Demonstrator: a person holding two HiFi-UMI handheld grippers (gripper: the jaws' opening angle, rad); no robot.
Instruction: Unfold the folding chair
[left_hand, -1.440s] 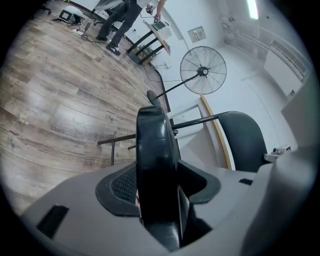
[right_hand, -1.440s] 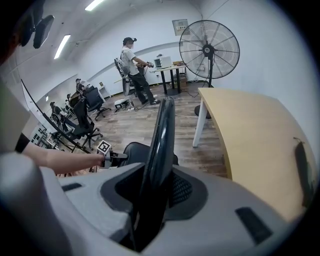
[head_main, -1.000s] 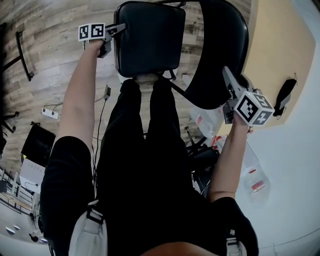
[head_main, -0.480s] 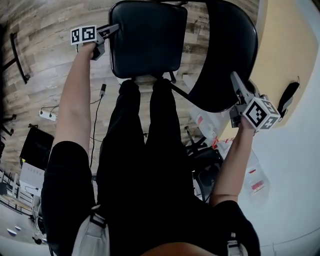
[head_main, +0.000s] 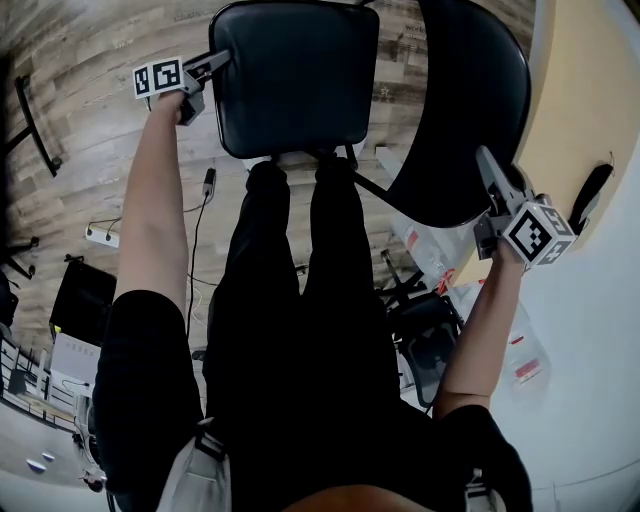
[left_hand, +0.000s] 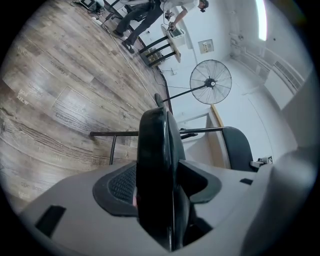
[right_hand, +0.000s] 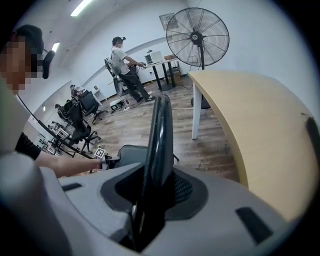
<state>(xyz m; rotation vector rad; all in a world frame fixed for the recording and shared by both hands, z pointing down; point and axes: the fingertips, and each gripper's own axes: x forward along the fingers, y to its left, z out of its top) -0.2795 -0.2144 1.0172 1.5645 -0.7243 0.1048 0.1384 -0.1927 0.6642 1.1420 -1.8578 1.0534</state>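
On the wood floor (head_main: 90, 100), chair (head_main: 380, 90) looks nearly unfolded. Left gripper (head_main: 215, 66) grips seat (head_main: 295, 75) edge, jaws just been opening. Right gripper (head_main: 488, 162) clenched on backrest (head_main: 465, 110) rim. Remaining: settle fully open, release.

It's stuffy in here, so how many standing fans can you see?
1. The pedestal fan stands at the far end of the wooden table; both gripper views show it. More may be hidden out of frame.
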